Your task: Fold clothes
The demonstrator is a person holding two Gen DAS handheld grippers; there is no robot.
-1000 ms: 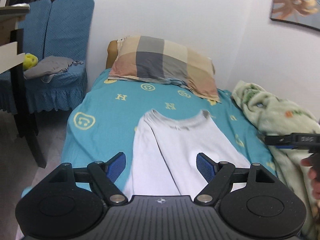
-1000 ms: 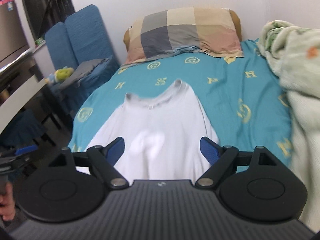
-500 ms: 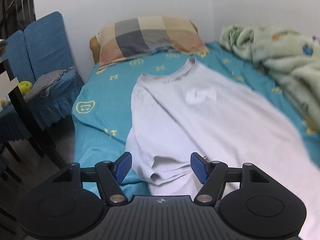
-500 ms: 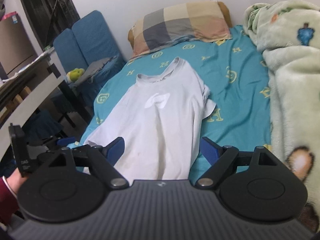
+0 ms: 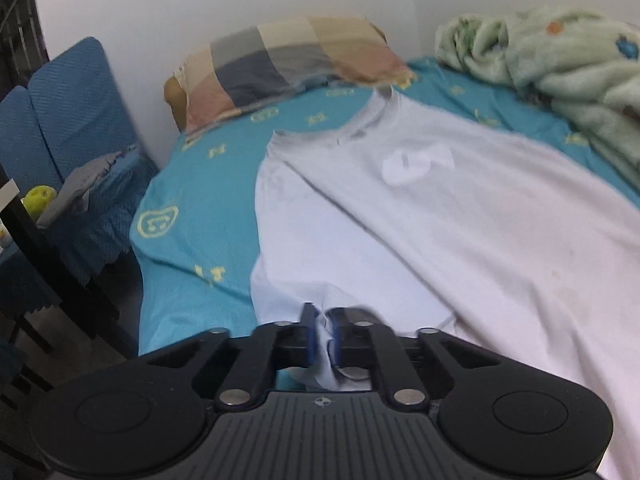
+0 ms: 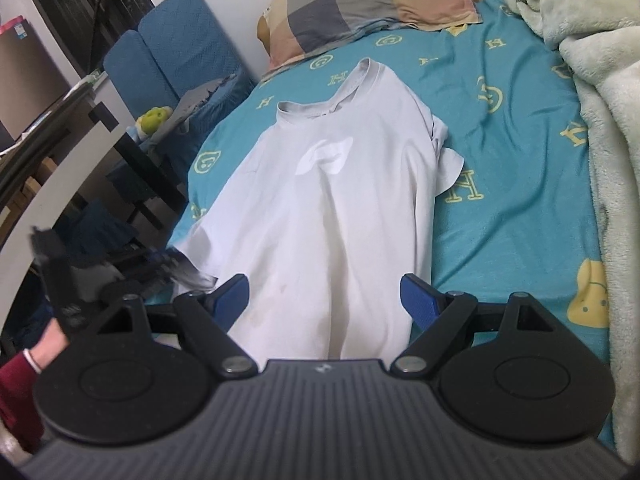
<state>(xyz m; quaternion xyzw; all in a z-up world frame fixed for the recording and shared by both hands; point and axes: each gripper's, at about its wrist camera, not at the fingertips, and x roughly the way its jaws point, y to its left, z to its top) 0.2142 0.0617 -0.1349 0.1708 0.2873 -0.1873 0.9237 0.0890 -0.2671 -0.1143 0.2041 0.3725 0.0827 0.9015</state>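
A white T-shirt [image 5: 440, 208] lies face up on the teal bed sheet [image 5: 192, 184], collar toward the pillow; it also shows in the right wrist view [image 6: 328, 200]. My left gripper [image 5: 321, 322] is shut on the edge of the shirt's left sleeve near the bed's left side. My right gripper [image 6: 324, 298] is open and empty, hovering above the shirt's lower hem. The left gripper appears blurred at the left of the right wrist view [image 6: 120, 276], at the sleeve.
A checked pillow [image 6: 368, 4] lies at the head of the bed. A pale green blanket [image 6: 604, 128] is heaped along the right side. Blue chairs [image 6: 172, 60] with a grey cloth and a desk [image 6: 60, 168] stand left of the bed.
My left gripper has dropped to the shirt's left sleeve and shut on it. My right gripper has stayed open and moved closer over the hem.
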